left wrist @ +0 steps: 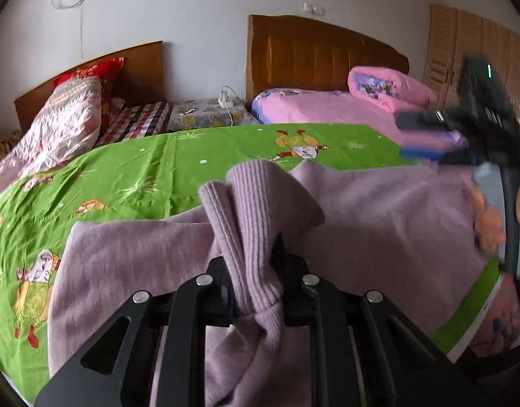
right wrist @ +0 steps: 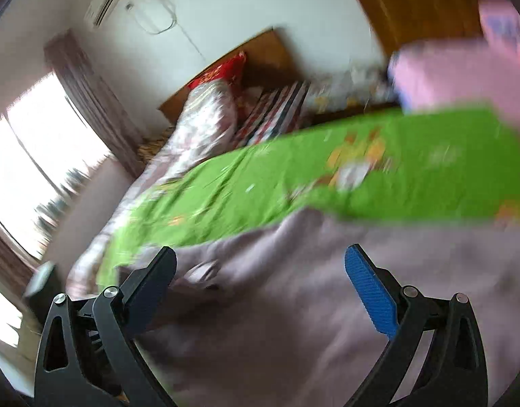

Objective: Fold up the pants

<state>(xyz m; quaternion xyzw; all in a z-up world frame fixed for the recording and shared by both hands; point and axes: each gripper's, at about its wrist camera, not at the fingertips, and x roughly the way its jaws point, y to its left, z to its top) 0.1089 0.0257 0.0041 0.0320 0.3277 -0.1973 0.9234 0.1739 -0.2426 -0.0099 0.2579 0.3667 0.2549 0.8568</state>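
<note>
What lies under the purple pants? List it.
The pants lie on a green cartoon-print sheet that shows around them. Whatever the fabric covers is hidden. The left gripper pinches their ribbed cuff.

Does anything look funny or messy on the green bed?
Only the purple pants: they lie rumpled, and one ribbed cuff sticks up, bunched in the left claw. The right claw is open with nothing in it.

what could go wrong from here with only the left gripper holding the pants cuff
1. The left gripper pinches only the ribbed cuff of the purple pants; a pull may drag the whole garment across the green sheet and bunch it.
2. The right gripper is open and holds nothing, so that side may sag or fold crooked.
</note>
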